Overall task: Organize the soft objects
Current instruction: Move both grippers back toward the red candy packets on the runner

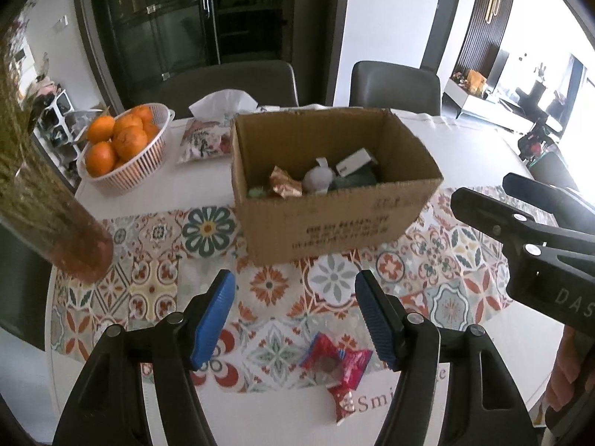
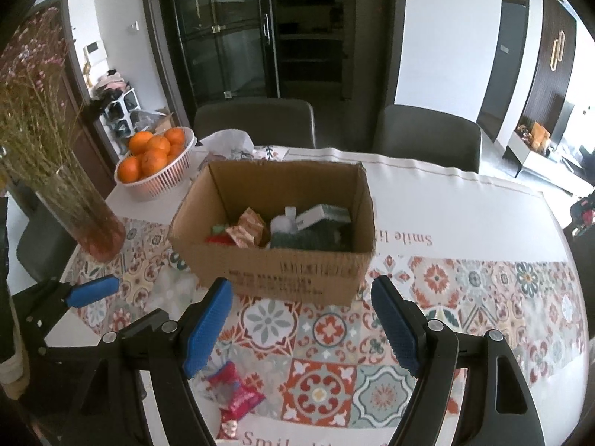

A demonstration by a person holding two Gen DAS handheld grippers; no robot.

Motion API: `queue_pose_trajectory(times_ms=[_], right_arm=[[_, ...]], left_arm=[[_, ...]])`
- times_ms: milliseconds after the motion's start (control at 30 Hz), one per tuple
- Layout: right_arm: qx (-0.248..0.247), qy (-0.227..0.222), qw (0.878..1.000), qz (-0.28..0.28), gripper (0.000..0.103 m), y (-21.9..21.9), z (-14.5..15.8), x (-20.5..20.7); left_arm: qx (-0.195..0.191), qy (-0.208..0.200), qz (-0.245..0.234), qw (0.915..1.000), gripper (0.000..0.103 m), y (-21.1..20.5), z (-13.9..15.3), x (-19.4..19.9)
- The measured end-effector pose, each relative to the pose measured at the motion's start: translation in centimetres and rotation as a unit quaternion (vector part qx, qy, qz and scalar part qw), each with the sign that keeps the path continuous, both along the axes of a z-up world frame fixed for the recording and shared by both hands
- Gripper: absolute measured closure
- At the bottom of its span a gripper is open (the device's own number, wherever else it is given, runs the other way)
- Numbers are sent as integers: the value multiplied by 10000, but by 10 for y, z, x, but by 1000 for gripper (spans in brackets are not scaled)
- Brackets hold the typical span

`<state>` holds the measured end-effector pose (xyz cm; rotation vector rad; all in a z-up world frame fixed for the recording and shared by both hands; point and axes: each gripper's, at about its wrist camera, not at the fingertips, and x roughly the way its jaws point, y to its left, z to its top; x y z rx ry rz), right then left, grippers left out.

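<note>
While both tools hover above the tiled-pattern tablecloth (image 2: 438, 282), neither grips anything. Left gripper (image 1: 295, 316): blue pads spread apart, nothing between them, only cloth and the red snack packet (image 1: 336, 366) showing in the gap below. That packet lies flat on the cloth near the table's front edge, crumpled, apart from both tools; in the right wrist view it sits at (image 2: 234, 394), low and left of the right gripper (image 2: 303, 323). Right gripper jaws also stand wide, empty, aimed down toward the cardboard box (image 2: 275, 271).

Box is open-topped, upright, mid-table on the cloth. Inside: a gold-orange crinkled wrapper (image 2: 247, 232), a grey-white plush thing (image 1: 318, 180), a small white carton (image 2: 321, 215), dark green soft fabric (image 2: 308, 241), something red and green at the left corner, too hidden to name.

Behind the box, left: white basket (image 1: 139, 165) of oranges (image 1: 111, 137), tissue pack (image 1: 206, 139) just beside it. Glass vase (image 2: 87, 219) with dried stems stands at the left edge of the cloth. Two chairs (image 2: 427, 137) at the far side.
</note>
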<state>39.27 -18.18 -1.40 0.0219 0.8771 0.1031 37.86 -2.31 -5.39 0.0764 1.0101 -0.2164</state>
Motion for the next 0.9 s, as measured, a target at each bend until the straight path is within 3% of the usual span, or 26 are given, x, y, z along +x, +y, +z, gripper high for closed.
queue_pose_trajectory(times_ms=[467, 900], right_arm=[[-77, 414, 9990, 148, 25, 9, -40, -42], [-316, 539, 9916, 1133, 25, 24, -62, -52]], left_arm=[[120, 359, -38, 9993, 36, 5, -33, -48], [78, 754, 46, 9971, 37, -3, -64, -85]])
